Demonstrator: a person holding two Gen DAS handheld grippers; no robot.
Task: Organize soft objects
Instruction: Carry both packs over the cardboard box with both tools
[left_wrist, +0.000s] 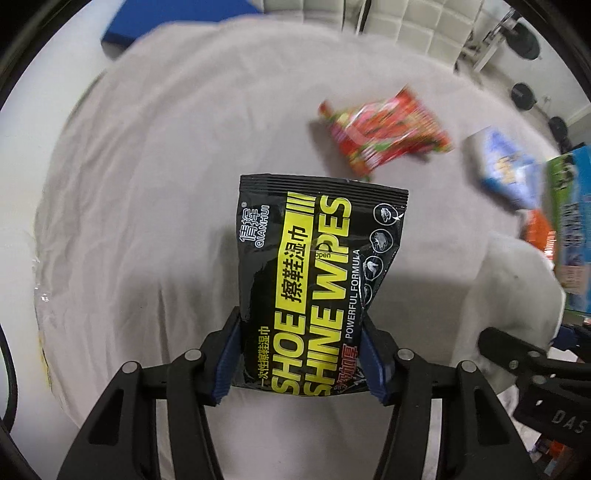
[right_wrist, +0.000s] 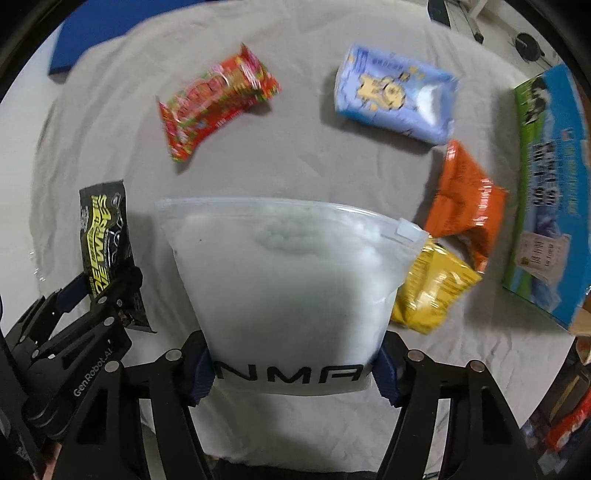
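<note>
Black foil filled your left view: the shoe shine wipes pack was clenched between the blue pads of your left gripper, held up off the grey cloth-covered table. Your right gripper was likewise clamped on its load, the clear zip bag of white stuffing, gripped at its printed bottom edge with the zip end pointing away from you.

So you had two soft items in hand and none visibly placed. On the cloth lay the red snack packet toward the far middle, the pale blue pack toward the far right, and the orange pouch with the yellow pouch touching it, both near the right edge. The blue and green carton stood at the right edge, just beside the orange pouch; whether it was the intended container I could not tell.

By my judgement you were early on: both held items wanted setting down together somewhere, and four loose packets were left to gather.
</note>
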